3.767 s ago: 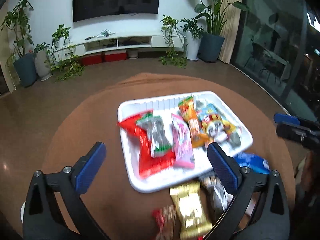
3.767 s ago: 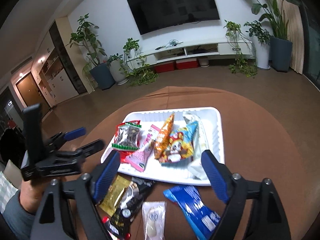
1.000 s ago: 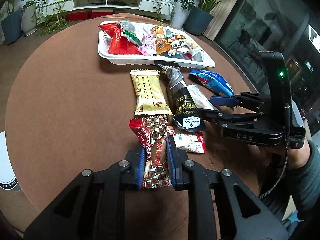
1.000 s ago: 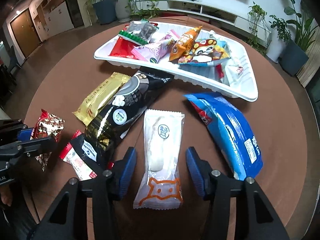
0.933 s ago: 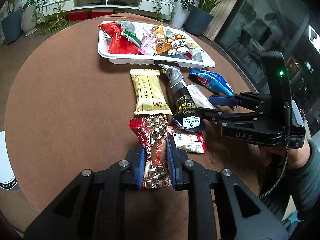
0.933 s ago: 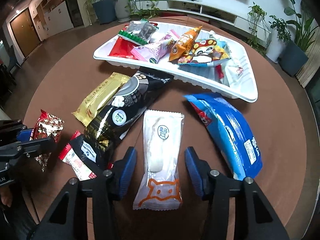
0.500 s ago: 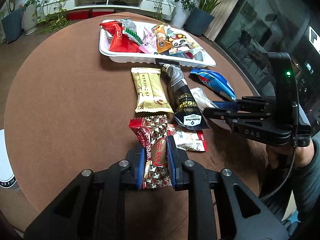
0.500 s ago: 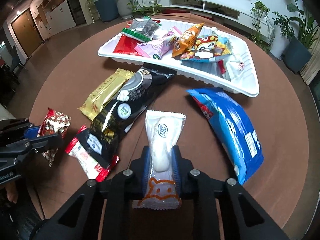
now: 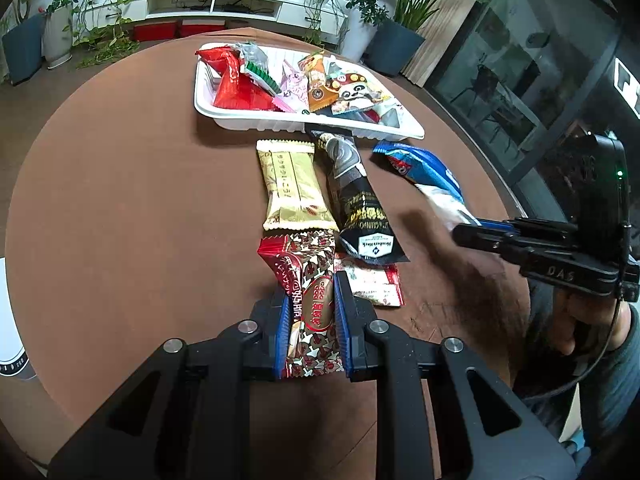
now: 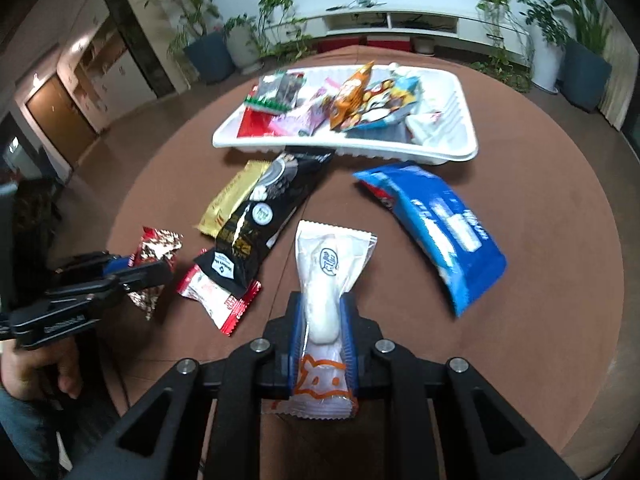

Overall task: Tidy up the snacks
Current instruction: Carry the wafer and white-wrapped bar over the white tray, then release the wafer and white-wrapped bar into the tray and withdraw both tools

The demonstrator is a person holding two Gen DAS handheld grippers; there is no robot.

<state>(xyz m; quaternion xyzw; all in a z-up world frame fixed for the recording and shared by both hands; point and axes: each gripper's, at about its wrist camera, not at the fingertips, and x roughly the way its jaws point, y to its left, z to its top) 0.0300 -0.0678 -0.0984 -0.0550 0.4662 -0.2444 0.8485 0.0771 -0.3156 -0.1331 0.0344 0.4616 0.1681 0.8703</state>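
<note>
In the left wrist view, the left gripper [image 9: 311, 312] fills the lower middle of the frame, its jaws pressed in on a red-and-gold patterned snack packet [image 9: 310, 280] whose top end fans out above the blue pads. The packet lies over the round brown counter [image 9: 132, 184]. Just right of it lies a small red-and-white packet [image 9: 370, 282], partly under the bottom end of a long black packet [image 9: 360, 208]. A gold wafer packet [image 9: 294, 188] lies left of the black one. In the upper middle stands the white tray [image 9: 304, 126], filled with assorted snacks. A blue packet [image 9: 420, 166] lies below the tray's right corner. At the right edge the right gripper [image 9: 464, 229] juts in sideways, a hand [image 9: 588, 320] under it, with a blurred white wrapper at its tips.

In the right wrist view, the right gripper [image 10: 322, 328] sits at lower middle. Its jaws have just been closing and now pinch the white wrapped snack [image 10: 326, 276], an orange printed face at the wrapper's near end; the far end stands out above the pads toward the middle of the frame. The blue packet [image 10: 436, 224] lies to its right, the black packet [image 10: 268, 208] and gold wafer packet [image 10: 232, 196] to its upper left, and the tray [image 10: 440, 148] across the upper middle. At the left edge the left gripper [image 10: 154, 268] clamps the patterned packet [image 10: 156, 250], held by a hand [image 10: 36, 368].
</note>
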